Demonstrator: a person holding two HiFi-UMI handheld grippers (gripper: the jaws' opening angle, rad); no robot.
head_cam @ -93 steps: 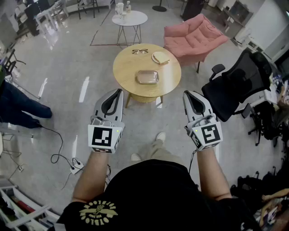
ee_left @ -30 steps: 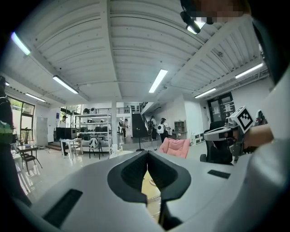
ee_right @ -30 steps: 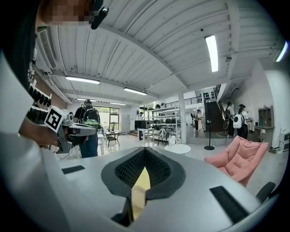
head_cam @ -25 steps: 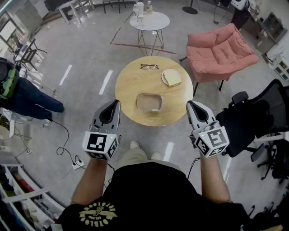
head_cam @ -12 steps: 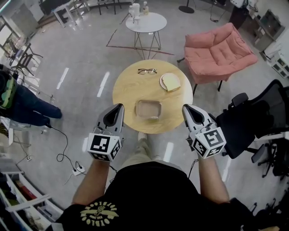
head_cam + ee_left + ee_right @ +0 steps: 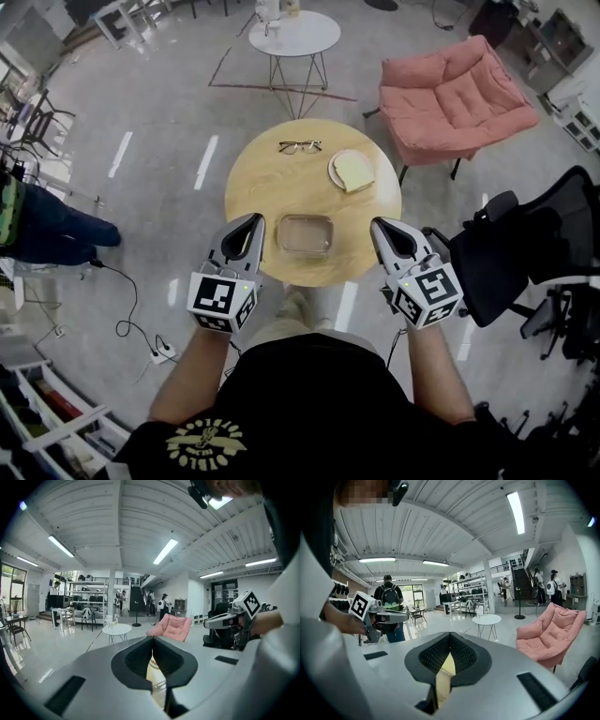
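Left gripper (image 6: 255, 221) and right gripper (image 6: 378, 228) hang in the air at the near edge of the round wooden worktop (image 6: 248, 183), each with its jaws pressed together on nothing. Between them on the worktop lies a shallow metal tray (image 6: 305, 233), which looks empty. Beyond it a plate (image 6: 332, 170) carries a slice of bread (image 6: 355, 171), with glasses (image 6: 299, 146) just beside, all untouched.

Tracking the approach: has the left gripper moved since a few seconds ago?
Yes. The left gripper has come forward: in the head view its tip now overlaps the near edge of the round wooden table.
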